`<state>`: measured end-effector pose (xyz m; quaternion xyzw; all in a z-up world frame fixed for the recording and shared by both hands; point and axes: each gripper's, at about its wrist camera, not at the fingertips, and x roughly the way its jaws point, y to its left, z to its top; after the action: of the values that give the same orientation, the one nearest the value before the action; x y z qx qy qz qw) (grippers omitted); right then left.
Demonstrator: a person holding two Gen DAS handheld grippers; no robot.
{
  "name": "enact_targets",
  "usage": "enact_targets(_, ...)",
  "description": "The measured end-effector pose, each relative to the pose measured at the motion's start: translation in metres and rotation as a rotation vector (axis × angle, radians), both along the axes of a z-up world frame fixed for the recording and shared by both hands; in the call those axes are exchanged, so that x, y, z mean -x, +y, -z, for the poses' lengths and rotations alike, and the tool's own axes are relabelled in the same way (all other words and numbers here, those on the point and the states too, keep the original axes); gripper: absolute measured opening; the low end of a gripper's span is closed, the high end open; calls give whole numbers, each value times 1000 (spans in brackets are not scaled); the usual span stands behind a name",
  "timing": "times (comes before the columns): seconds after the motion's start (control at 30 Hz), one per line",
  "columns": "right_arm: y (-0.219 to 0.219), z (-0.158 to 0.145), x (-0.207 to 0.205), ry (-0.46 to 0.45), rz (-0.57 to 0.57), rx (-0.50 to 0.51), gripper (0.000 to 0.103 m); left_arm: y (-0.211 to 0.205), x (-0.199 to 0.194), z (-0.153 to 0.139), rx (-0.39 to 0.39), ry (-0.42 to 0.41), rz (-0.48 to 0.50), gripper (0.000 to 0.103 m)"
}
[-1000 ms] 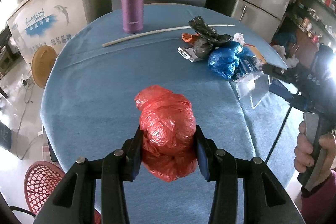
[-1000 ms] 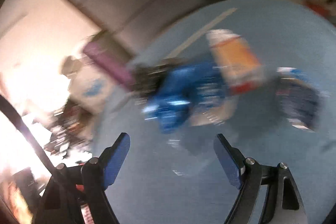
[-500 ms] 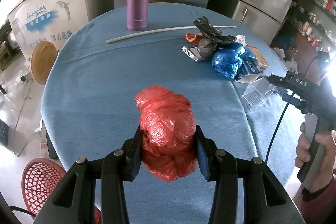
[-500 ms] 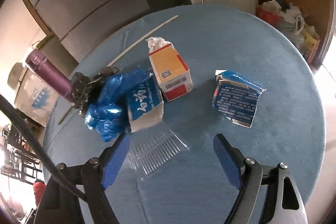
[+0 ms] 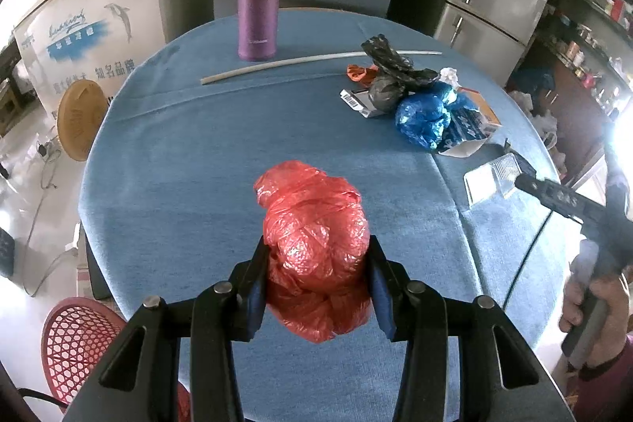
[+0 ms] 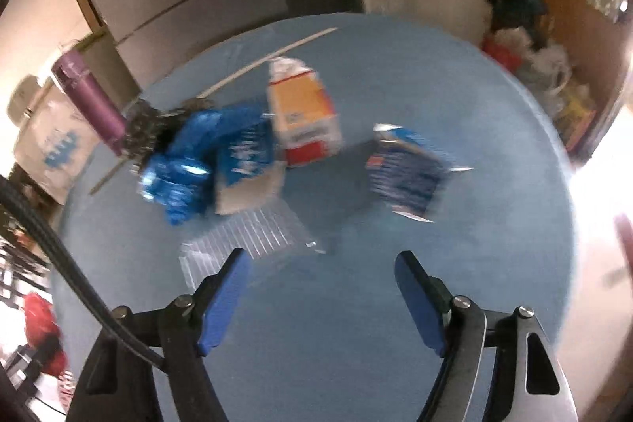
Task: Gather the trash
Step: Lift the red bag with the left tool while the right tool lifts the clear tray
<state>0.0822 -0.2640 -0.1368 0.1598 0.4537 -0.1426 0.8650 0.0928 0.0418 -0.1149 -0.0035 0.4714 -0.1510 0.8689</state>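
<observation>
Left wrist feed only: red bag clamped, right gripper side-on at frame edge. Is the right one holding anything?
Observer: No. The right gripper is open with nothing between its pads; its jaws have just been closing a little. The clear plastic tray lies just ahead of its left finger.
Operator: Any trash hidden from me past the blue bag?
Observer: Yes. A flattened blue printed packet lies alone, to the right of the orange box and apart from the pile.

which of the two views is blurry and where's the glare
Right wrist view: motion-smeared, the orange carton and blue bag streaked, white glare at the right edge. Left wrist view: sharp on the red bag, fisheye-bent table rim, window glare far right.
</observation>
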Motion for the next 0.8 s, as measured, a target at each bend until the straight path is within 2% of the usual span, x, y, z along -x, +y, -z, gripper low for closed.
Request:
enact_targets(0.13,-21,4,21,32,48,-55,79,-6,3,-2,2,-4,19,47)
enact_targets(0.3,-35,-3,27,-28,80,-289,79,-9,8,-5,-1,-12,25,47)
enact_targets(0.43,-36,-4,24,-21,68,-364,79,-6,11,-9,-1,-23,21,47)
enact_targets(0.57,-37,7,26,13,100,-488,79,-7,13,-9,0,-25,25,47)
enact_targets(0.8,-4,16,-7,115,78,-459,79,-9,19,-11,7,-41,45,47)
